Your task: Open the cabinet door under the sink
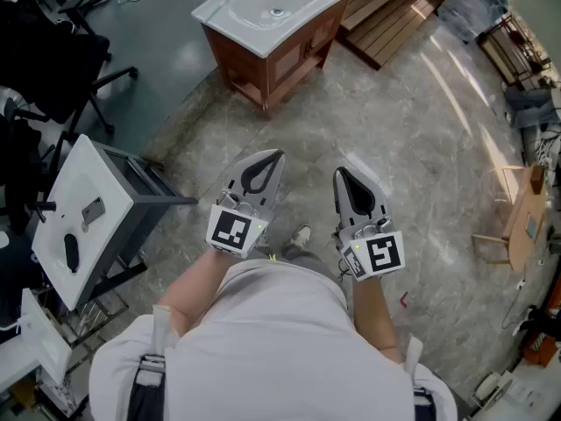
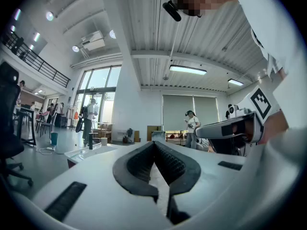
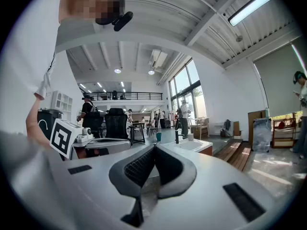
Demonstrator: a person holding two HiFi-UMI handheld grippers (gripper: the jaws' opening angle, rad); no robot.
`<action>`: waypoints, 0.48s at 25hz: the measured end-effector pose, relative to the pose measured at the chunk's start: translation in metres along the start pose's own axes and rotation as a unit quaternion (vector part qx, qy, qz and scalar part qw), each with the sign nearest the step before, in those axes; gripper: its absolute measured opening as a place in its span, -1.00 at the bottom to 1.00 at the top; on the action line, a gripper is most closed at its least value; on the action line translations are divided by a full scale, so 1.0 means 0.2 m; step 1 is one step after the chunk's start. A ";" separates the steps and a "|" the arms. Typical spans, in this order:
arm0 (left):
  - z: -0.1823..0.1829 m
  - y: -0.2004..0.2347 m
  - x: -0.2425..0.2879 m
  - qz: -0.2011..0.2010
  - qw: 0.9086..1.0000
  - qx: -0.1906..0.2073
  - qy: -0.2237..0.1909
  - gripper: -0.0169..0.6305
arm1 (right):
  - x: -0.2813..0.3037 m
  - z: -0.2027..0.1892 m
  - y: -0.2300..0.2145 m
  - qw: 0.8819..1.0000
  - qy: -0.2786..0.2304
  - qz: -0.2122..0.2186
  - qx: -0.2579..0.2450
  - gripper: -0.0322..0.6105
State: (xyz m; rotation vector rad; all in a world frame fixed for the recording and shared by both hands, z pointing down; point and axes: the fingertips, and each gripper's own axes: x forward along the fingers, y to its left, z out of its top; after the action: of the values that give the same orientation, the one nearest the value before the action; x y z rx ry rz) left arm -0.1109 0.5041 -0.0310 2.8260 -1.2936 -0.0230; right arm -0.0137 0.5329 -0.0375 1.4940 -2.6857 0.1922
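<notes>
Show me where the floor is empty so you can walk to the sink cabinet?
The stone floor is bare right up to the sink cabinet and out to the right. It is crowded at the left, by the white stand and black chair, and past the cabinet, where wooden planks lie.

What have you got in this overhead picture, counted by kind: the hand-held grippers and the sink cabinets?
Grippers: 2 (left gripper, right gripper), both shut on nothing
Sink cabinets: 1 (sink cabinet)
Total: 3
</notes>
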 end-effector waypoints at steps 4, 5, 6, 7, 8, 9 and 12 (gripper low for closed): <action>-0.06 0.04 -0.06 0.004 1.000 -0.008 0.009 -0.92 | 0.02 -0.02 0.05 1.000 0.002 -0.003 0.000 -0.80; -0.07 0.05 -0.06 0.005 1.000 -0.009 0.012 -0.92 | 0.02 -0.03 0.06 1.000 0.004 -0.003 0.000 -0.80; -0.08 0.06 -0.07 0.005 1.000 -0.008 0.015 -0.92 | 0.03 -0.03 0.06 1.000 0.005 -0.004 0.000 -0.80; -0.08 0.07 -0.07 0.005 1.000 -0.008 0.017 -0.92 | 0.03 -0.04 0.07 1.000 0.006 -0.004 0.001 -0.80; -0.08 0.07 -0.07 0.003 1.000 -0.008 0.017 -0.92 | 0.04 -0.04 0.07 1.000 0.006 -0.003 0.003 -0.80; -0.08 0.08 -0.08 0.002 1.000 -0.008 0.015 -0.92 | 0.04 -0.04 0.08 1.000 0.004 -0.001 0.005 -0.80; -0.08 0.09 -0.08 0.004 1.000 -0.009 0.013 -0.92 | 0.05 -0.03 0.08 1.000 -0.008 -0.001 0.015 -0.80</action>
State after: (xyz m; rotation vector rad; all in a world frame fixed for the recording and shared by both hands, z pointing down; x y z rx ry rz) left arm -0.1347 0.5038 -0.0144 2.7963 -1.2915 0.0014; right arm -0.0332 0.5333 -0.0308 1.5126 -2.7065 0.2220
